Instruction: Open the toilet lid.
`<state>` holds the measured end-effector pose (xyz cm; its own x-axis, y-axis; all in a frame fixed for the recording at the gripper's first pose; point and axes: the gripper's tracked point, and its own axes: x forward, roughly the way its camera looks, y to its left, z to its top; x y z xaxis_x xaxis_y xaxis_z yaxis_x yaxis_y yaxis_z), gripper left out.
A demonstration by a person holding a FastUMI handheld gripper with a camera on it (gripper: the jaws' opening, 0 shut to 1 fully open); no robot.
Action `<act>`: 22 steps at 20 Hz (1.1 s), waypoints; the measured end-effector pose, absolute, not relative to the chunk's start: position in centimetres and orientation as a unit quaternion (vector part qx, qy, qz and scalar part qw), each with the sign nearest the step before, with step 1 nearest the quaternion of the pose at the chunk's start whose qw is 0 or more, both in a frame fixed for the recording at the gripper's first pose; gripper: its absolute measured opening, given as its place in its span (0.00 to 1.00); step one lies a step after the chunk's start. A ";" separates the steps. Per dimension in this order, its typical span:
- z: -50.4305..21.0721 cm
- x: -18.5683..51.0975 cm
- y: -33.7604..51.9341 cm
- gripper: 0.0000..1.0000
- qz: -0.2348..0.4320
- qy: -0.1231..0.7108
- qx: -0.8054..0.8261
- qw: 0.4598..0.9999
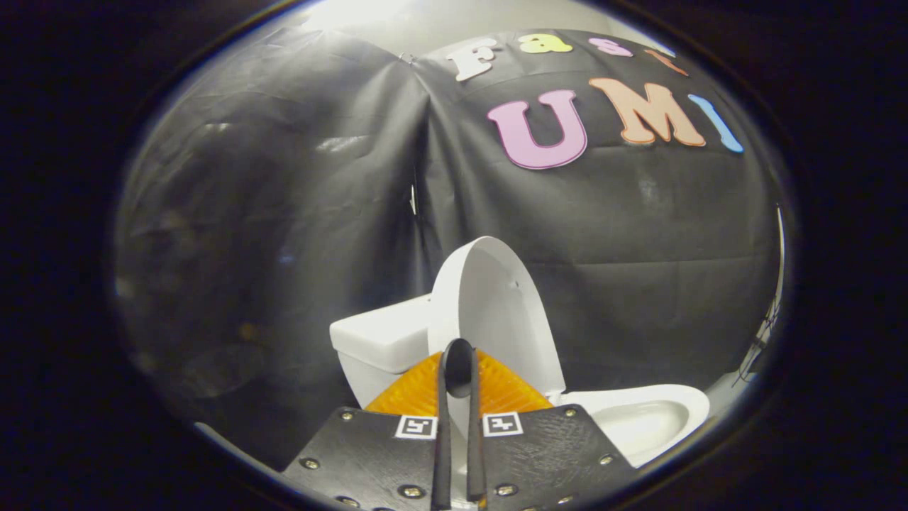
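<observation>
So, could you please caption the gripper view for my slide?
Gripper with fingers nearly closed in front of the raised toilet lid, bowl open beyond.

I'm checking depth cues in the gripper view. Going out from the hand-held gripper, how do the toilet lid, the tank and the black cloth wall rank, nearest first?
1. Toilet lid: raised upright, just ahead of the fingertips of the hand-held gripper, whose fingers stand nearly together.
2. Tank: behind the lid, to its left.
3. Black cloth wall: beyond everything.

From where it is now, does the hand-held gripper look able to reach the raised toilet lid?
Probably yes: the hand-held gripper sits nearly closed right before the upright lid, nothing between them.
</observation>
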<state>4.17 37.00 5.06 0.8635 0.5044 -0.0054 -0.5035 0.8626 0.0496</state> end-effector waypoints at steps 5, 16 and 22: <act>5.4 3.7 36.9 0.21 0.288 0.032 0.056 0.956; 6.9 4.2 33.7 0.74 0.282 0.028 0.058 0.957; 6.5 4.1 27.6 0.96 0.233 0.026 0.066 0.970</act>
